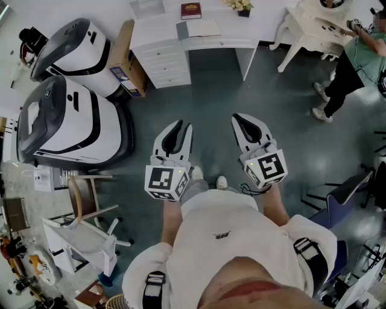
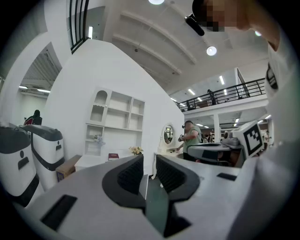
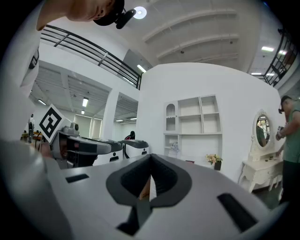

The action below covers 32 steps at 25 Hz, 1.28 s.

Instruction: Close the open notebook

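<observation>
Seen from above, a person stands on a dark green floor (image 1: 211,90) holding a gripper in each hand at waist height. Both point forward toward a white desk with drawers, whose tabletop (image 1: 154,33) lies well apart from them across the floor. The left gripper (image 1: 183,125) has its jaws a little apart with nothing between them; its own view shows only floor and the far room through the gap. The right gripper (image 1: 238,119) has its jaws brought together at the tips and holds nothing. Held level, side by side and reaching for nothing, the grippers look to be in a ready carry for the walk to the desk, so the task appears not yet begun. The notebook (image 1: 204,28) lies open and flat on the tabletop near its front edge, above the knee gap to the right of the drawers. It is a pale spread, the left page greyer than the right, with no cover visible. Just behind it lies a closed red book (image 1: 191,10), and a small pot of flowers (image 1: 241,5) stands to the right. At the left stand two large white-and-dark machines (image 1: 72,121). At the far right another person (image 1: 356,60) stands by a white dressing table (image 1: 313,27).
</observation>
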Each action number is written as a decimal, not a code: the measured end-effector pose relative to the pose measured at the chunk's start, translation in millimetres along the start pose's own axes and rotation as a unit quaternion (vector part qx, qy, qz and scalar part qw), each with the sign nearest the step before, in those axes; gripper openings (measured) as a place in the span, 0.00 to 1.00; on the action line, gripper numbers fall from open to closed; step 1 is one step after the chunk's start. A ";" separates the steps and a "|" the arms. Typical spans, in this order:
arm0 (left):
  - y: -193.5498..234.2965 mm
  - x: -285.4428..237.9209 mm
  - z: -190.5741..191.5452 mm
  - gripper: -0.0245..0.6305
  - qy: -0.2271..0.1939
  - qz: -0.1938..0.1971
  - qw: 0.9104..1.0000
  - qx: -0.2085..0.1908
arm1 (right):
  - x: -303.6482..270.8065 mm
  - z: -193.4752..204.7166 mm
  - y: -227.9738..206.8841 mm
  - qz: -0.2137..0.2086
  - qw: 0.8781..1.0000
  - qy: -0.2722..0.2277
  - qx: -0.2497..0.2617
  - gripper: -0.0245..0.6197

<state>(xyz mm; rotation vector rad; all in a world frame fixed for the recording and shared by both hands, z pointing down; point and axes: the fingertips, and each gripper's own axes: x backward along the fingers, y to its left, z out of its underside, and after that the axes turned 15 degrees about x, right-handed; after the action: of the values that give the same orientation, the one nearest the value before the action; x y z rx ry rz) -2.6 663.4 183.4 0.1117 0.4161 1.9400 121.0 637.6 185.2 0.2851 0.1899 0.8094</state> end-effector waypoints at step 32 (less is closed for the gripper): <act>148.7 -118.7 -50.0 0.04 0.022 0.058 0.998 -0.003 | -180.7 12.6 -24.4 0.058 0.998 0.035 -0.009 0.03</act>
<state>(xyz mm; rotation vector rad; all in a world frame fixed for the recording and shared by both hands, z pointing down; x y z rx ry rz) -98.8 492.7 200.6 0.0899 0.4411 2.0610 18.9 486.7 199.8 0.2533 0.2339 0.9373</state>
